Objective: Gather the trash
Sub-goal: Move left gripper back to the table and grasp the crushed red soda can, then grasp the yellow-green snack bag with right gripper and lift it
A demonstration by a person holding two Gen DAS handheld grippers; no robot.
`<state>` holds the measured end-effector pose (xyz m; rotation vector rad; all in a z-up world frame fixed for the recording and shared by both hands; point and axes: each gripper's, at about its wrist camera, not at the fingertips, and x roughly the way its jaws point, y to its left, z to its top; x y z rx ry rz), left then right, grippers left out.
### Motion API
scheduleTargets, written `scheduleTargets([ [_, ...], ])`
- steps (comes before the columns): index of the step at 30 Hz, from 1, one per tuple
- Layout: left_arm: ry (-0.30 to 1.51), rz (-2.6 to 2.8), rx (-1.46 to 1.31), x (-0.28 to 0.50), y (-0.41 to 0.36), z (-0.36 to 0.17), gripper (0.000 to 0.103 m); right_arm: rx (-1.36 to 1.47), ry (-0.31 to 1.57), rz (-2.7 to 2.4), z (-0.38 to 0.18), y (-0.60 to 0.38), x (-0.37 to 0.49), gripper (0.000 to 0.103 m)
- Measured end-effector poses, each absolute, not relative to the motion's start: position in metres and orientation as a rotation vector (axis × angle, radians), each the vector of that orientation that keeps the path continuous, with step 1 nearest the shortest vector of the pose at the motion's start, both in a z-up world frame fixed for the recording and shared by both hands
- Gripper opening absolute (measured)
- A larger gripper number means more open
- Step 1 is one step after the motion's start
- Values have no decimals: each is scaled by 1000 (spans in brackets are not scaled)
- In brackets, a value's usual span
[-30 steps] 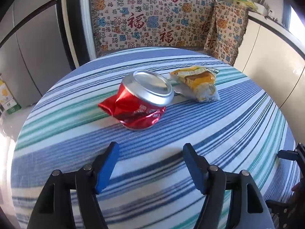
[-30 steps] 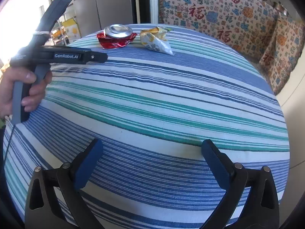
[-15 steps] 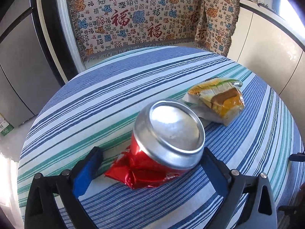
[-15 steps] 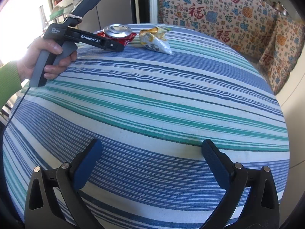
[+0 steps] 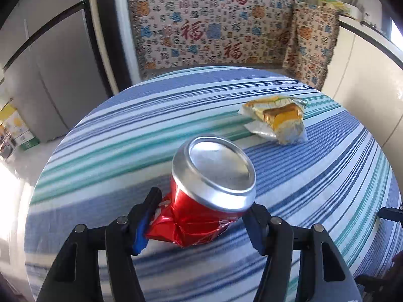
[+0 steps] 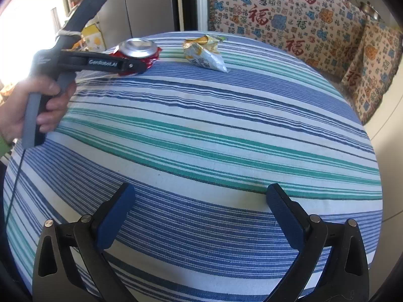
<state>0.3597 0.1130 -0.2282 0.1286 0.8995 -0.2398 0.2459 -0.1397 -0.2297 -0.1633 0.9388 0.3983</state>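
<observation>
Left gripper (image 5: 204, 201), own view: jaws just closing, now about half open and clamped on crushed red can (image 5: 214, 176). Left blue pad (image 5: 143, 226) presses into the crumpled flap; right pad mostly hidden behind the can's silver end. Can tilted, silver end up and facing the camera, crumpled body low between the fingers. Cannot tell whether off the cloth or resting on it. Beyond the can, to the right and apart from it, lies a yellow wrapper (image 5: 277, 118) on the striped table (image 5: 126, 138). Behind the table stands a patterned sofa (image 5: 214, 30); at far left, grey cabinets (image 5: 50, 75) and a box (image 5: 17, 128) on the floor.

Right gripper (image 6: 201, 188), own view: jaws wide apart, nothing between the blue pads, only striped cloth (image 6: 226, 138) below. At upper left, a hand (image 6: 37, 108) wraps the grey handle of the left gripper (image 6: 141, 68), whose black fingers close around the can (image 6: 137, 47) near the table's far left edge. Just right of the can, not touching it, sits the wrapper (image 6: 201, 52). Both well away from the right gripper. Sofa (image 6: 289, 17) along the far right side.
</observation>
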Motion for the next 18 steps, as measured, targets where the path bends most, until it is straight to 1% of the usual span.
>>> scheduleTargets([
  [7, 944, -145, 73, 301, 119, -226, 64, -167, 941, 417, -229, -143, 248, 103],
  [9, 925, -149, 100, 293, 113, -229, 70, -183, 947, 429, -228, -143, 261, 102],
  [10, 910, -151, 120, 290, 111, -229, 77, -185, 954, 421, -228, -144, 272, 102],
  [11, 911, -150, 124, 291, 111, -229, 80, -179, 962, 422, -228, -144, 283, 102],
  [15, 925, -178, 83, 296, 117, -229, 81, -196, 960, 454, -230, -136, 333, 103],
  [18, 928, -185, 97, 296, 114, -231, 85, -217, 939, 499, -231, -117, 370, 103],
])
